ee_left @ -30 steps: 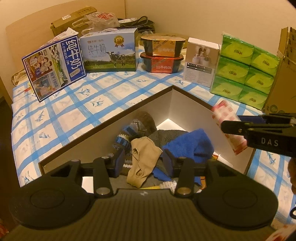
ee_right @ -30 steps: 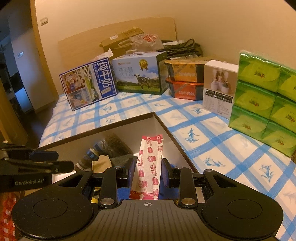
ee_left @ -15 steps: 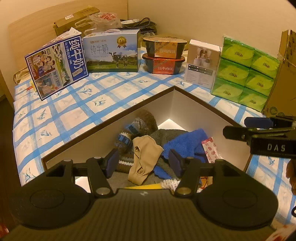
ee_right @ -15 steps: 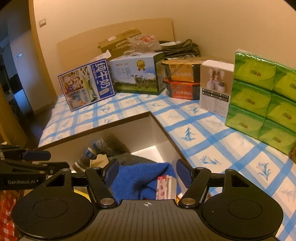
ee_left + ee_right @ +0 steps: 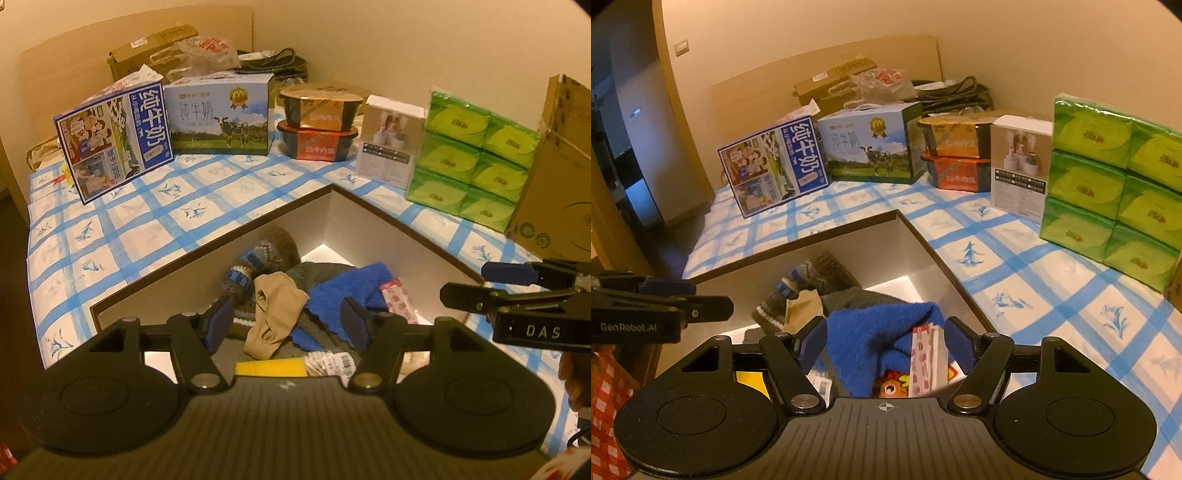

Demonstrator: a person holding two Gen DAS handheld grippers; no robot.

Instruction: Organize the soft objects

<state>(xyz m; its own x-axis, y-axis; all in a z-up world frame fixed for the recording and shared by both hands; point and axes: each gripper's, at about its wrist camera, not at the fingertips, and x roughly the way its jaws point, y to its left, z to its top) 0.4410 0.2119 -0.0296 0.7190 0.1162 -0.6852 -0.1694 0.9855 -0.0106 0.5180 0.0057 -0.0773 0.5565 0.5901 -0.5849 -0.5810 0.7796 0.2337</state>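
- Open white box (image 5: 369, 225) holds blue fleece cloth (image 5: 347, 291), beige stocking (image 5: 273, 310), red-patterned packet (image 5: 399, 301).
- Left gripper (image 5: 288, 321) and right gripper (image 5: 886, 339) hover above, angled down; jaws just opened, spread, gripping nothing.

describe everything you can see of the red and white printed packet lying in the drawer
The red and white printed packet is a flat, soft-looking plastic pouch, white with rows of small red marks. It lies loose in the open white drawer, near the drawer's right wall, leaning against the fluffy blue cloth and touching it. In the right wrist view its lower end sits by a colourful printed item. It lies below and between the open right gripper fingers, which do not press it.
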